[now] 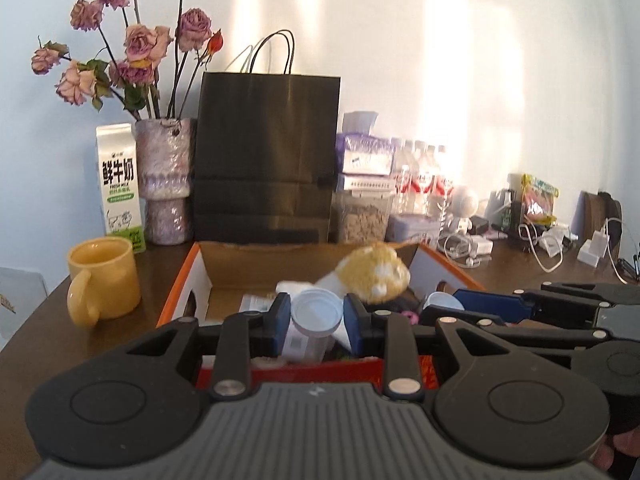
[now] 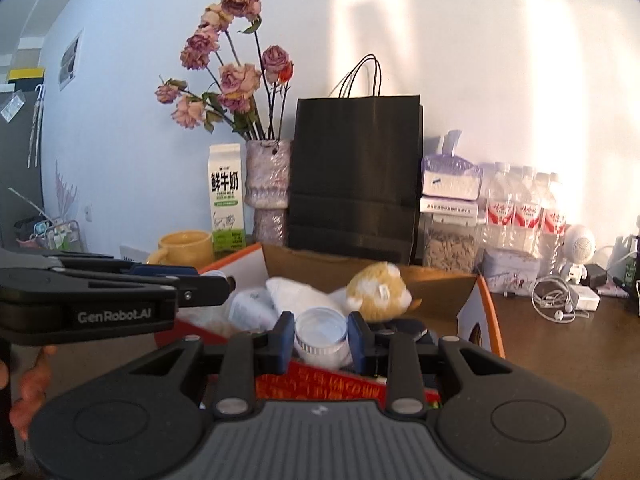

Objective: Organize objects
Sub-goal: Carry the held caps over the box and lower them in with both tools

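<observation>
Two claws are loaded over the cardboard box point(image 1: 200, 276) on the table point(image 1: 36, 320) — left claw point(image 1: 316, 320) clamped on a white-capped bottle point(image 1: 316, 314), right claw point(image 2: 320, 336) on a white jar point(image 2: 320, 338). Slick round plastic could slip out onto the plush toy point(image 2: 378, 290).

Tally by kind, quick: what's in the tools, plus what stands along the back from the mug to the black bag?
White-lidded jars: 2, one in the left tool, one in the right tool
Yellow mug: 1
Milk carton: 1
Vase of dried roses: 1
Black paper bag: 1
Total: 6
</observation>
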Tool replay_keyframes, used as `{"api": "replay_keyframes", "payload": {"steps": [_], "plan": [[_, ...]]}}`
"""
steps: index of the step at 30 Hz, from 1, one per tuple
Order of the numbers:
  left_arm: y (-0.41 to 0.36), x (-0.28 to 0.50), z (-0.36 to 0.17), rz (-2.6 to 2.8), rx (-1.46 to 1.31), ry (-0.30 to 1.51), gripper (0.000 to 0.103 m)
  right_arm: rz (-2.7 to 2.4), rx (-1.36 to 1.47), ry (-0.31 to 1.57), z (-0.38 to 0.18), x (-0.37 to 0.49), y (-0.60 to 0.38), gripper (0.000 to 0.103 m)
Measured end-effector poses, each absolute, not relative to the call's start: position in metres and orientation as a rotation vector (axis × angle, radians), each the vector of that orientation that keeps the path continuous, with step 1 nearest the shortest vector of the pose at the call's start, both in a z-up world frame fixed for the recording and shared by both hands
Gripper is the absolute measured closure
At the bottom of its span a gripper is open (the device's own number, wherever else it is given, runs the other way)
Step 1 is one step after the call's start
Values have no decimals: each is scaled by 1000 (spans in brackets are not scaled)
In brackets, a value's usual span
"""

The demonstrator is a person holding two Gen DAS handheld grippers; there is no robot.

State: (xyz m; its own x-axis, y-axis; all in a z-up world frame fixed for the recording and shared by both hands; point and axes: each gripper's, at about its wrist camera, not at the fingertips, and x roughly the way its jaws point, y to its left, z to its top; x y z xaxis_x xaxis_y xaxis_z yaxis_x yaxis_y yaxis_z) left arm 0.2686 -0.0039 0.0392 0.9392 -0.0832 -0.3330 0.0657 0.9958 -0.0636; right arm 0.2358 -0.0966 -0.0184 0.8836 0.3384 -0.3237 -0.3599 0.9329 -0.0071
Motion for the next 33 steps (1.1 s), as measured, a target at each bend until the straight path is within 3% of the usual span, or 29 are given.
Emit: {"api": "replay_keyframes", "payload": {"steps": [22,33], "plan": [[10,349,28,-76,-85,378,73,257,-28,354,-25,312,-124,76],[10,353,19,-77,-64,400,73,255,-22,390,-35,318,-129,75]]}}
